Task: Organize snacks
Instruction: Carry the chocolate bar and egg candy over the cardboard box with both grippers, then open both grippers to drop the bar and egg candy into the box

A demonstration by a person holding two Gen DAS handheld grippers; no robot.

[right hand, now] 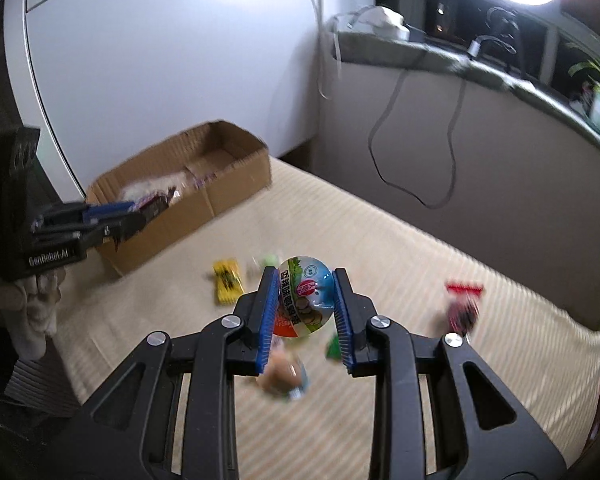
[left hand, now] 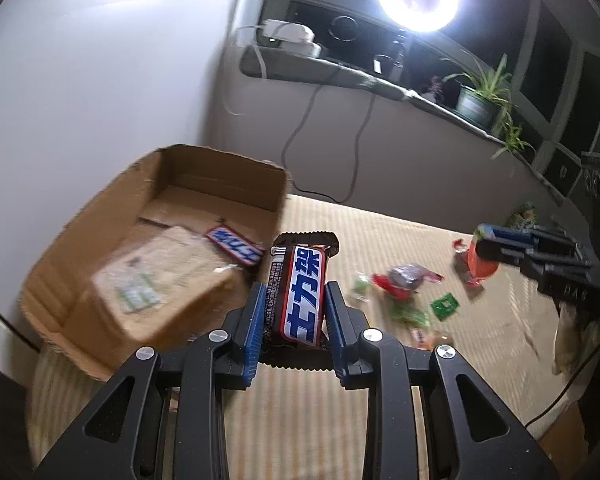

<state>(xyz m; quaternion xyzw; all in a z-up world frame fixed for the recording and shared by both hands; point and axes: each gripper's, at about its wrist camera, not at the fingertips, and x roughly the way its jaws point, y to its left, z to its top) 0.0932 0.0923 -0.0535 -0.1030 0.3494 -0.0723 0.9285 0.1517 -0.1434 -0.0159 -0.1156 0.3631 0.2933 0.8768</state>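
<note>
From the left wrist, the left claw (left hand: 294,298) is clamped on a brown chocolate bar (left hand: 300,296) with a blue-and-white label, held lengthwise between the blue pads (left hand: 256,320), just beside the near corner of the open cardboard box (left hand: 220,172). Inside the box lie a pale packet (left hand: 156,276) and a second chocolate bar (left hand: 235,245). Loose snacks (left hand: 404,280) are scattered on the striped cream tabletop (left hand: 480,320), and the right claw (left hand: 485,242) shows at the far right holding something orange.

From the right wrist, the right claw (right hand: 306,296) pinches a round snack packet (right hand: 305,294) above the tabletop (right hand: 420,248). A yellow packet (right hand: 227,281) and a red one (right hand: 462,300) lie below, blurred. The left claw (right hand: 130,216) hangs at the cardboard box's (right hand: 204,200) near edge with its bar.
</note>
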